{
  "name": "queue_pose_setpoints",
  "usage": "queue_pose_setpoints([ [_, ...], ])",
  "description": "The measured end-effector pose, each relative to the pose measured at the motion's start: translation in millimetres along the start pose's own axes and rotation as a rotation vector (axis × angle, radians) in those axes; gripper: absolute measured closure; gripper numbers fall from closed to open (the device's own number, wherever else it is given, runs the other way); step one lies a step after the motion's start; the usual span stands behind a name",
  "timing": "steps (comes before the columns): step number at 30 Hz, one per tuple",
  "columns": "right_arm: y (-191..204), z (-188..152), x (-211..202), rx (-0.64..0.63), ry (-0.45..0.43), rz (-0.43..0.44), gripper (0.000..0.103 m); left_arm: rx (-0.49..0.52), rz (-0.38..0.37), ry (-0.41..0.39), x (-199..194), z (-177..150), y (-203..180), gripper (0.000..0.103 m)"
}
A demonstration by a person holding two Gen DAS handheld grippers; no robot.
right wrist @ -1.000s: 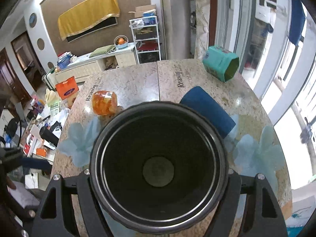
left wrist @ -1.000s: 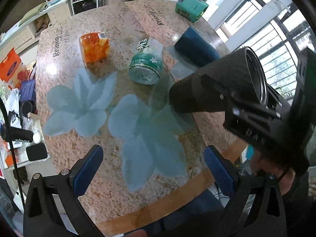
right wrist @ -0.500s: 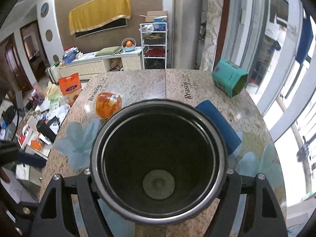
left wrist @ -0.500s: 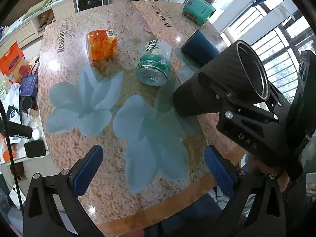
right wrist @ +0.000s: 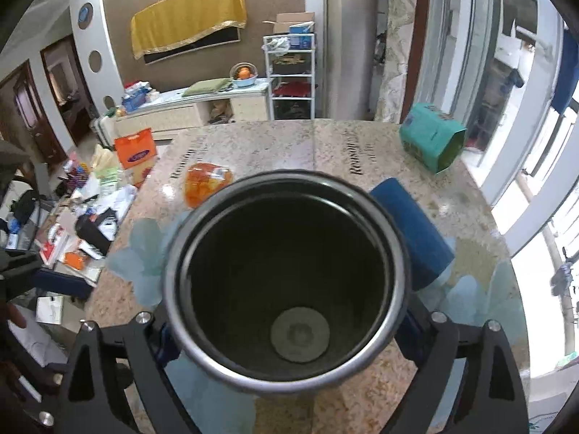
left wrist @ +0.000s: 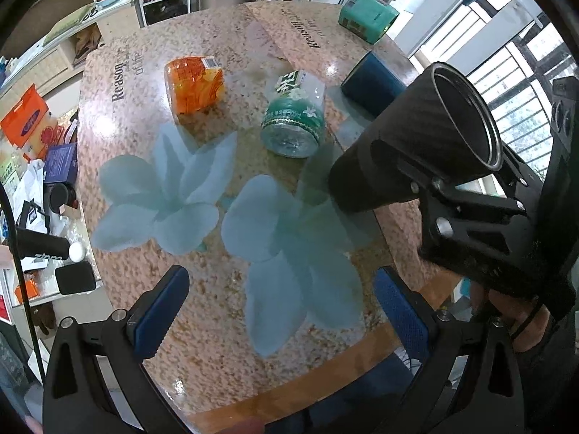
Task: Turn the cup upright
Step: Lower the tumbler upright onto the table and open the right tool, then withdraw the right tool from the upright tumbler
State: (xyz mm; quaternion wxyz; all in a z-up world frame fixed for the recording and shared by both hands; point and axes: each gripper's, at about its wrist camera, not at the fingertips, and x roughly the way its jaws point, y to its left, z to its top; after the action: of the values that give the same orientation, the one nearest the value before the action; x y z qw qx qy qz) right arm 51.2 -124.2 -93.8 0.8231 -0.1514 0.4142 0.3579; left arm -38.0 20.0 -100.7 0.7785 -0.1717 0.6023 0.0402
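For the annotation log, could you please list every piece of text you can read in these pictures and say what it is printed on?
"Reason": printed on the table, and again near its far edge; the smaller lines beside it are too blurred.
"500ml": on the green bottle lying on its side; its other characters are unreadable.
Labels on the teal box and the orange bag are too small.

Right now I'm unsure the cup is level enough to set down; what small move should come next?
Probably keep rotating the right gripper until the black cup stands mouth-up, then lower it. In the left wrist view the cup tilts, its base just above the table, held between the right gripper's fingers.
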Motion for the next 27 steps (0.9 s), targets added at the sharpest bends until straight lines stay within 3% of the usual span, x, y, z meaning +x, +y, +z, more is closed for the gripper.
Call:
queue_pose_setpoints([
  [6,3.9,3.1,-26.6,-0.022,-0.031,0.029,0.0,0.014,-0.024,-0.017,-8.7,1.1,-3.2,0.0],
  [17,-34.8,12.2,-91.8,0.047,-0.06,-0.033,0.0,0.056,-0.038,-0.088,-37.8,12.8,-36.0,0.0],
  [21,-58.5,14.4,-94.1,0.144,0.032,-0.097,0.0,0.059,-0.019,-0.125,-52.5,19.0,-52.0,0.0],
  [24,-74.4,12.0,-94.1,0.225,0.089,-0.07,0.0,0.046,0.006,-0.142,-60.9,24.8,-64.0,0.0],
  [27,-82.7,11.1,-96.3,0.226,0.122,-0.05,0.0,0.031,0.018,-0.16,-66.8,28.9,-75.9,0.0],
])
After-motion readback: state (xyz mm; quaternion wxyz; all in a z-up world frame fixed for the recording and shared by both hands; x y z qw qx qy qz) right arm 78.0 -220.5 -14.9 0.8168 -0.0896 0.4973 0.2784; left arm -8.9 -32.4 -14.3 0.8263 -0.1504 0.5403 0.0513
